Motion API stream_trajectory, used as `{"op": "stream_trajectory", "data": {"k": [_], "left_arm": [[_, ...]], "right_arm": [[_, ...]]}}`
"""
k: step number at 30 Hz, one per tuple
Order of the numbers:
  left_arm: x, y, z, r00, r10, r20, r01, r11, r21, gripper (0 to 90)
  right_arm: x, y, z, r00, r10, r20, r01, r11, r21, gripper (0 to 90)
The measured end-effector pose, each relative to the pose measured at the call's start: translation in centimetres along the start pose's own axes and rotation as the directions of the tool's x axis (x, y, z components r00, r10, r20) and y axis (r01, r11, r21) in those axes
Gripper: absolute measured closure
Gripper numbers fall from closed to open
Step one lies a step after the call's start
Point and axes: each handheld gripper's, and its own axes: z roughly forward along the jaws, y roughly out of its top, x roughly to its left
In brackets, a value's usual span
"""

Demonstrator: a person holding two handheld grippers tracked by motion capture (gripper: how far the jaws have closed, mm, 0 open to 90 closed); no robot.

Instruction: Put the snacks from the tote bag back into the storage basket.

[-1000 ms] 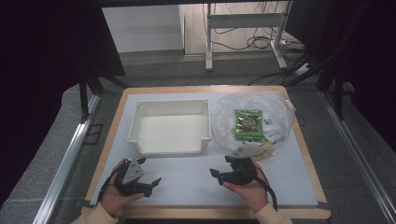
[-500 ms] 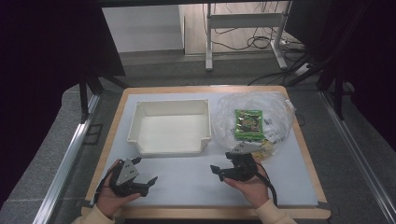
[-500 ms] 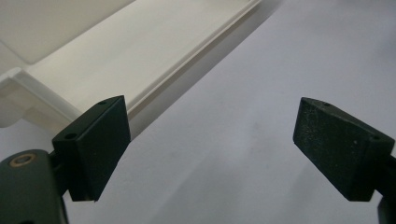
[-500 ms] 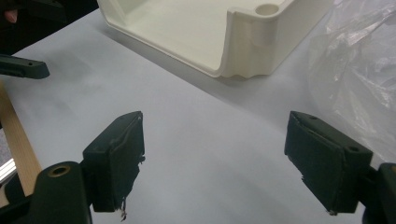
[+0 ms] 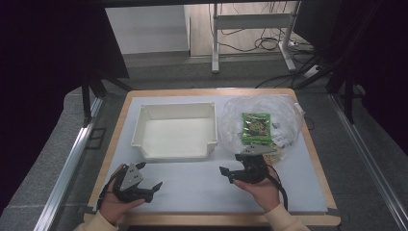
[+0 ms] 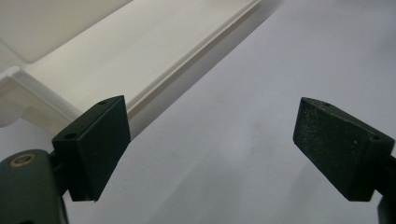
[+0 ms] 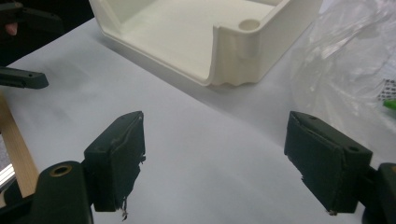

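There is one desk (image 5: 207, 197) with one white mat on it. On the mat stands one white bin (image 5: 175, 131). Beside the bin lies one clear plastic bag (image 5: 284, 115), and inside it one green packet (image 5: 254, 127) can be counted; other small items in the bag are too unclear to count. Two tools are held, the left tool (image 5: 153, 191) and the right tool (image 5: 226, 174), one per hand, each with two black jaws.

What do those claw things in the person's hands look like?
Each hand holds a black left gripper and right gripper with two flat, blocky black jaws. A grey three-cornered plate sits on top of the left one, and a black cable trails from the right one. The right gripper's pads look frayed at the edges. The person wears cream-coloured sleeves.
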Motion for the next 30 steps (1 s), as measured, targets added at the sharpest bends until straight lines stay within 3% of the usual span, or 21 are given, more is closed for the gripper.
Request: {"op": "stream_trajectory", "data": {"k": [21,30], "left_arm": [[0.0,0.0,0.1,1.0000,-0.005,0.007,0.005,1.0000,0.001,11.0],[-0.1,0.0,0.1,0.9997,-0.003,0.024,0.003,1.0000,-0.002,11.1]], "right_arm": [[-0.9,1.7,-0.8,0.9997,-0.009,0.023,0.009,1.000,-0.021,22.3],[-1.9,2.4,-1.5,0.9993,0.016,0.034,-0.015,1.000,-0.019,23.3]]}}
